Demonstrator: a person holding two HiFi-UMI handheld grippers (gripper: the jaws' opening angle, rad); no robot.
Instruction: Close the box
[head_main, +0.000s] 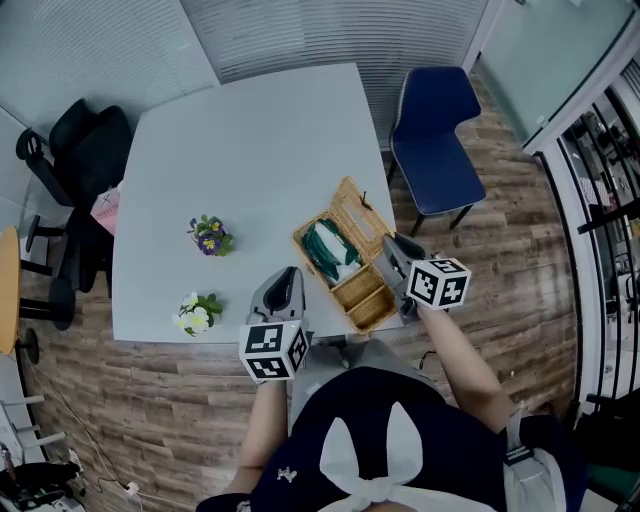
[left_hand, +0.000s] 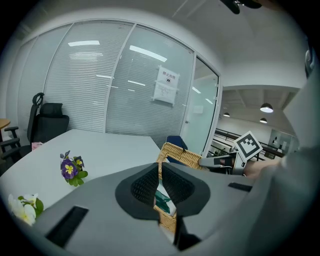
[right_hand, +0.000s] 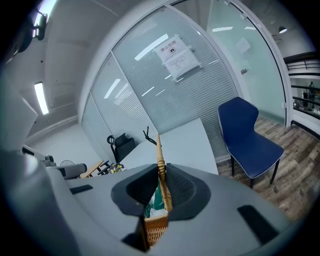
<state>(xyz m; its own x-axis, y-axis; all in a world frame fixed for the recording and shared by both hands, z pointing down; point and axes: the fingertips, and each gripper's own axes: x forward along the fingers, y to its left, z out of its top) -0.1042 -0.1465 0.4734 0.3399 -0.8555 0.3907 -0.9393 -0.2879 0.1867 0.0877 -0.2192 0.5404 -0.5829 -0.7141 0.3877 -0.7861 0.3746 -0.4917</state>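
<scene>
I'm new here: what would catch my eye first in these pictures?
An open wicker box stands near the front edge of the white table, with something green inside. The right gripper is shut on its raised lid. Further left on the table sit purple flowers and white flowers.

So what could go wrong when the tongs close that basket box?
1. The right tongs pinch only the thin rim of the lid, so it might slip out and slam down.
2. The box sits near the edge of the table; a hard push could slide it off.
3. The green bundle inside might catch under the lid.
</scene>
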